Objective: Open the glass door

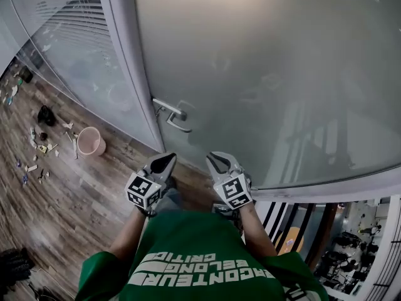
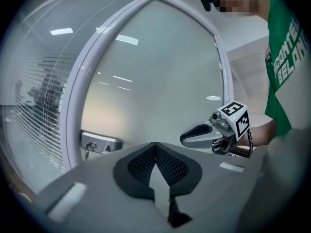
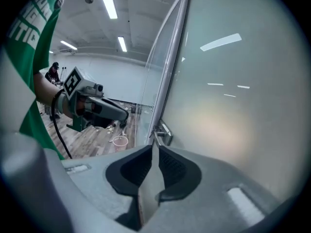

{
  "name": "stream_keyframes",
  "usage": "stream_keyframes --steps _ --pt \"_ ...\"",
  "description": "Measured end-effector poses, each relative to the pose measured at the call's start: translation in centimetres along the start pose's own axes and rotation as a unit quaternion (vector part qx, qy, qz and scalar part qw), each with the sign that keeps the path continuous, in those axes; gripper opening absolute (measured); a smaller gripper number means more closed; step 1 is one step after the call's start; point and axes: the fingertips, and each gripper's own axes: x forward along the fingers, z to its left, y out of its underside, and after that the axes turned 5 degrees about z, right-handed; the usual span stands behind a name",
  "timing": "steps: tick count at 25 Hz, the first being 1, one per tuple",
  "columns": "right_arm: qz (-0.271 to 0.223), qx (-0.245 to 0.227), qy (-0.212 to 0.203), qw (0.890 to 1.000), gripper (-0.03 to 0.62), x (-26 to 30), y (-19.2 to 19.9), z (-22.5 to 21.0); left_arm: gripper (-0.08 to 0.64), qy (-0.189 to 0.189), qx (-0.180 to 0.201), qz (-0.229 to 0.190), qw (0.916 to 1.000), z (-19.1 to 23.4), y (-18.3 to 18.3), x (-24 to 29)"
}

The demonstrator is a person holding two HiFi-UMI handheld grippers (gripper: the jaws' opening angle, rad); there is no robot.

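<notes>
At the approach step: left tongs (image 1: 164, 162) and right tongs (image 1: 218, 162) pressed together on nothing, side by side short of the frosted glass door (image 1: 263, 74), its lever handle (image 1: 170, 113) just ahead, untouched — next, probably, spreading one pair round that lever and pressing down.

Green T-shirt (image 1: 194, 243); left gripper (image 1: 168, 158) and right gripper (image 1: 214, 157) in pale grey.
The shirt is short-sleeved, with white block lettering (image 1: 207, 273) across the chest. Both grippers have smooth grey shells that taper to pointed tips, and black mesh-textured pads (image 2: 138, 165) line the inside of the jaws. Each carries a white cube (image 1: 143, 192) printed with black square markers. A thin black cable (image 3: 57, 125) hangs in a loop behind the left gripper's cube, and another runs behind the right one's.
</notes>
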Motion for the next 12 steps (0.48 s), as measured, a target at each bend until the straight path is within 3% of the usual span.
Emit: stream_keyframes --steps 6,12 --pt "0.074 -0.089 0.012 0.993 0.057 7.6 -0.7 -1.1 0.017 -0.03 0.0 0.053 0.9982 5.9 0.7 4.2" --pt "0.12 -0.166 0.023 0.978 0.057 12.2 -0.9 -0.4 0.017 -0.03 -0.013 0.079 0.9963 8.0 0.9 6.2"
